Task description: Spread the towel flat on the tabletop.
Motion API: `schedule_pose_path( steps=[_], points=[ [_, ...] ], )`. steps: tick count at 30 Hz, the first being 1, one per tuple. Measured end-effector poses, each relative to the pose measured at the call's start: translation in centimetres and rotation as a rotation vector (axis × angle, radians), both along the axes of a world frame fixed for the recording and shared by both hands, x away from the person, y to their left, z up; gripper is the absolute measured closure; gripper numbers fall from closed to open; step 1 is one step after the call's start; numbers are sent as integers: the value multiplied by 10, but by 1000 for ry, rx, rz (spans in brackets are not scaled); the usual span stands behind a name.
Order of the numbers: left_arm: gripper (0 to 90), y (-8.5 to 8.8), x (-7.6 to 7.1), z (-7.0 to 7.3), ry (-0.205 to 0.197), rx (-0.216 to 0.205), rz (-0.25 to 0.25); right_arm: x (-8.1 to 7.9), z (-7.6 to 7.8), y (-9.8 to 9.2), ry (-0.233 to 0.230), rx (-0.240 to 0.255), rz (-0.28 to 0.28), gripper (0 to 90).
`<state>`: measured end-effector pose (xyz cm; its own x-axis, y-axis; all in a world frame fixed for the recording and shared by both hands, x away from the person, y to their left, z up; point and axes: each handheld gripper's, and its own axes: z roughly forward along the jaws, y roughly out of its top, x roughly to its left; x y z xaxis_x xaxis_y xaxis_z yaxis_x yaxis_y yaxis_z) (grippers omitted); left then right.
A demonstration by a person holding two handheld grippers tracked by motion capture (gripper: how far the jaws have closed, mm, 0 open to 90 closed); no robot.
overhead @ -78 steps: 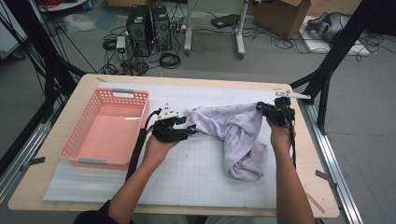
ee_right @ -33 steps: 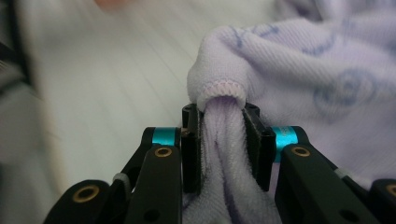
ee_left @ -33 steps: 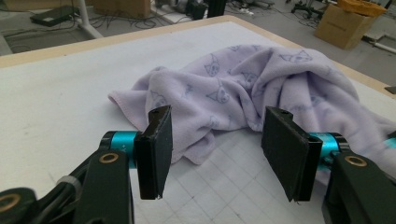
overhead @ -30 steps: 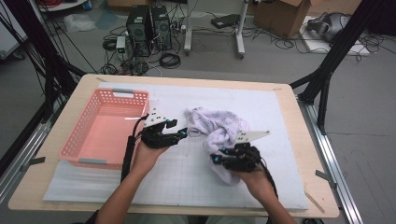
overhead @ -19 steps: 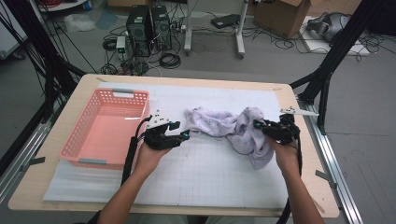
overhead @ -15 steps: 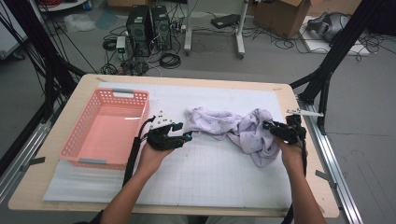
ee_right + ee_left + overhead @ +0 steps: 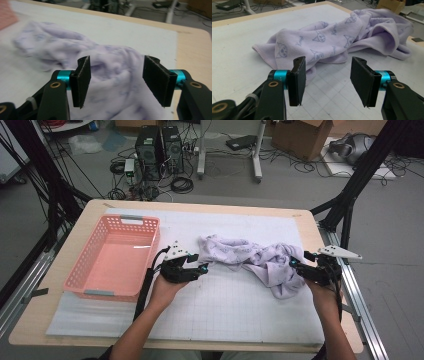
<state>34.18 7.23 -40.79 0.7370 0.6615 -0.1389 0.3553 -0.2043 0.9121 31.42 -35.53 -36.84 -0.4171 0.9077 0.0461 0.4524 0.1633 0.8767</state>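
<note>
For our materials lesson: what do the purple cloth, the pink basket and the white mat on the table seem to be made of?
Purple cloth: looks like soft fleece or terry, matt and fuzzy, with a stitched hem and printed cartoon faces.
Pink basket: apparently moulded plastic, slightly glossy, with walls pierced by regular holes.
White mat: probably a thin foam or vinyl sheet, matt, with a faint printed grid; the exact material is hard to tell.

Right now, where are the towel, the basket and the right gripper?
towel (image 7: 235, 252): high view, flat left half of the lilac cloth.
basket (image 7: 131, 220): high view, far rim of the pink basket.
right gripper (image 7: 298, 269): high view, between its fingertips, at the towel's right end.
</note>
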Motion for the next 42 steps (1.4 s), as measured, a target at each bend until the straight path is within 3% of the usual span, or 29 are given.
schedule_pose_path(
  steps=[2, 6, 8, 11, 13, 15, 17, 18, 24, 28, 30, 31, 33, 36, 37, 39, 42],
  points=[
    [464, 0, 0, 0, 2, -2, -1, -4, -4, 12, 40, -19, 75, 447],
    [465, 1, -2, 0, 2, 3, -4, -1, -31, 41, 135, -119, 176, 466],
    [464, 2, -3, 0, 0, 5, -4, 6, -46, 51, 186, -161, 177, 473],
    [464, 4, -5, 1, 0, 5, -7, 17, -65, 60, 252, -218, 146, 604],
    [465, 4, -7, 1, -6, 9, -12, 16, -66, 64, 228, -221, 113, 701],
    [465, 5, -8, 1, -10, 12, -14, 13, -64, 65, 229, -181, 148, 807],
    [465, 6, -9, 1, -12, 13, -12, 9, -61, 72, 252, -136, 230, 819],
    [465, 6, -9, 1, -14, 12, -13, 7, -61, 79, 259, -142, 263, 819],
    [465, 12, -12, 2, -17, 29, -11, -6, -50, 123, 257, -41, 483, 821],
    [465, 15, -12, 1, -17, 24, -9, -8, -37, 139, 273, 104, 626, 819],
    [465, 15, -13, 1, -17, 27, -9, -9, -30, 144, 281, 158, 671, 814],
    [466, 15, -13, 1, -17, 31, -10, -9, -27, 144, 274, 165, 675, 809],
    [466, 14, -14, 1, -18, 32, -17, -5, -23, 140, 237, 129, 634, 799],
    [468, 10, -15, 0, -22, 40, -37, 3, -22, 126, 207, 42, 462, 760],
    [468, 7, -15, -1, -22, 42, -48, 5, -22, 120, 190, 26, 404, 708],
    [463, 2, -15, -1, -27, 61, -69, 7, -22, 105, 165, 58, 316, 611],
    [449, -6, -14, -2, -28, 83, -98, 1, -18, 83, 131, 107, 255, 600]
  ],
)
